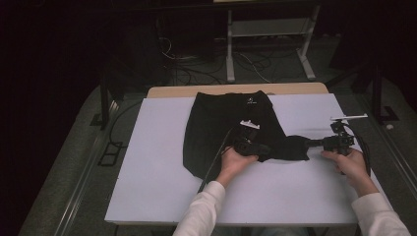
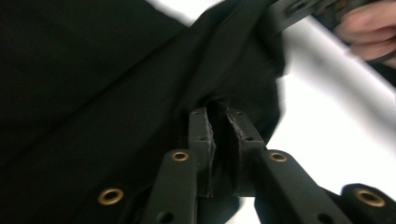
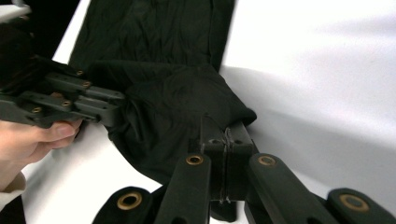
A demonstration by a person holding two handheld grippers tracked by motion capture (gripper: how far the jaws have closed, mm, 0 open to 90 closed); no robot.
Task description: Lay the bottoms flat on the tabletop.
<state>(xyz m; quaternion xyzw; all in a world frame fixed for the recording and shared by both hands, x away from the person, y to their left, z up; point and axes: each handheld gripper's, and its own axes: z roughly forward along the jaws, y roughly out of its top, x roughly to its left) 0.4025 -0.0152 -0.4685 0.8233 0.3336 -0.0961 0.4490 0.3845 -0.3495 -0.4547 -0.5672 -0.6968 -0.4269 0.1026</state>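
Observation:
A black garment [image 1: 223, 125] lies on the white table top [image 1: 157, 162], its waistband at the far edge. One corner of it is pulled out to the right into a bunched flap [image 1: 294, 147]. My left gripper [image 1: 268, 149] is shut on the black garment [image 2: 116, 93] where the flap begins; cloth is pinched between the jaws [image 2: 219, 126]. My right gripper [image 1: 307, 143] is shut on the flap's right end, with the black garment [image 3: 177, 102] folded over its jaw tips [image 3: 225, 133]. In the right gripper view, the left gripper [image 3: 119, 107] reaches in from the left.
A pale wooden edge [image 1: 236, 89] borders the table's far side. Beyond it are a metal stand [image 1: 268, 34] and loose cables [image 1: 196, 73] on the floor. White table surface spreads to the left and along the near edge.

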